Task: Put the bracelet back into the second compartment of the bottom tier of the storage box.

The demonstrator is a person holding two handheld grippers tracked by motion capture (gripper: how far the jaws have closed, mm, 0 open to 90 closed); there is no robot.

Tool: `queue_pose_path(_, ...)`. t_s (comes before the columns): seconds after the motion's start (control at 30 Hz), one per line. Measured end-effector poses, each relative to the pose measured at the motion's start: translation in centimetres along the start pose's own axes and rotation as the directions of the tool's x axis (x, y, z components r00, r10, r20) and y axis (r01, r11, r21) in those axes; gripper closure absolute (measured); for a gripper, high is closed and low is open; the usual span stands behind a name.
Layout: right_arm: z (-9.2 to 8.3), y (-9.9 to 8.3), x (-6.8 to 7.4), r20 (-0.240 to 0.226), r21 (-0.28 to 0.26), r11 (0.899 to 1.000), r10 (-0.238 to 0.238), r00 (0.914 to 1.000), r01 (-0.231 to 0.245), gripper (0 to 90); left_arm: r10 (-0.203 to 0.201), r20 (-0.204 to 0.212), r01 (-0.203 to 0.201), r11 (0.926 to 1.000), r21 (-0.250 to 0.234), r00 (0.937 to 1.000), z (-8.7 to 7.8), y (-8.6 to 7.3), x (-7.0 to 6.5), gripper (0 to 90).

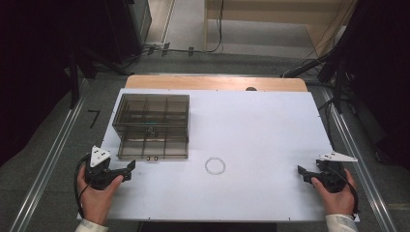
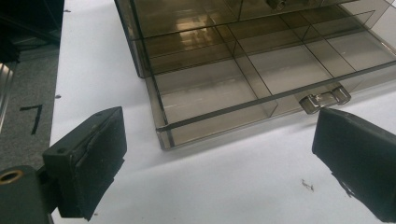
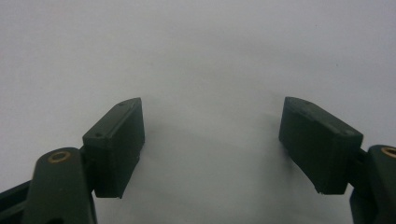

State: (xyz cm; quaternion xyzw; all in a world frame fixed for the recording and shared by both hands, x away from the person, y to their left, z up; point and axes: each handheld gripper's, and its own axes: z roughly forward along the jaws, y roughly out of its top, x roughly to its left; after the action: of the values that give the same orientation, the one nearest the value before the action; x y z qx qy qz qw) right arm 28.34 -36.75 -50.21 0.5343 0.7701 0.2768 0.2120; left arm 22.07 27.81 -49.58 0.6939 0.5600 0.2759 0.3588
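A smoky clear plastic organiser box [image 1: 152, 125] with several compartments sits on the left half of the white table [image 1: 251, 121], its lid open. In the left gripper view the box [image 2: 261, 65] lies just ahead, its latch [image 2: 325, 98] near the right jaw. A small ring of white beads [image 1: 215, 166] lies on the table in front of centre. My left gripper [image 1: 130, 168] rests at the front left, open and empty, close to the box's front corner. My right gripper [image 1: 300, 172] rests at the front right, open, with bare table between its jaws [image 3: 212, 135].
The table's wooden far edge [image 1: 215, 82] borders grey floor. Metal rails [image 1: 53, 154] run along both sides. Dark equipment and cables stand beyond the table. A black mark [image 2: 31, 116] is on the floor to the left.
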Motion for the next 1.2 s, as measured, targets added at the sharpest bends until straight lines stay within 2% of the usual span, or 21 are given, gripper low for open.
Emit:
queue_pose_path(0.3,0.0,0.0,0.1,0.004,0.000,1.000,-0.001,1.0000,0.001,20.8,0.004,0.006,-0.004,0.9999,-0.010,1.0000,-0.2,0.0,-0.1,4.0)
queue_pose_path(0.5,0.0,0.0,0.1,0.002,0.000,1.000,-0.002,1.0000,0.002,20.8,0.014,0.022,-0.014,0.9998,-0.014,0.9997,-0.2,0.2,-0.6,4.0)
queue_pose_path(0.73,0.0,0.0,0.0,0.001,0.000,1.000,-0.002,1.0000,0.002,20.7,0.062,0.030,-0.061,0.9978,-0.024,0.9976,-0.4,0.5,-1.8,4.0)
queue_pose_path(0.9,0.0,0.1,0.0,0.001,0.001,1.000,-0.002,1.0000,0.002,20.7,0.075,0.050,-0.074,0.9969,-0.029,0.9959,-0.3,0.6,-2.4,4.0)
queue_pose_path(1.2,0.0,0.1,0.1,0.004,0.003,1.000,-0.003,1.0000,0.003,20.7,0.063,0.072,-0.061,0.9977,-0.028,0.9954,-0.4,1.0,-2.9,4.0)
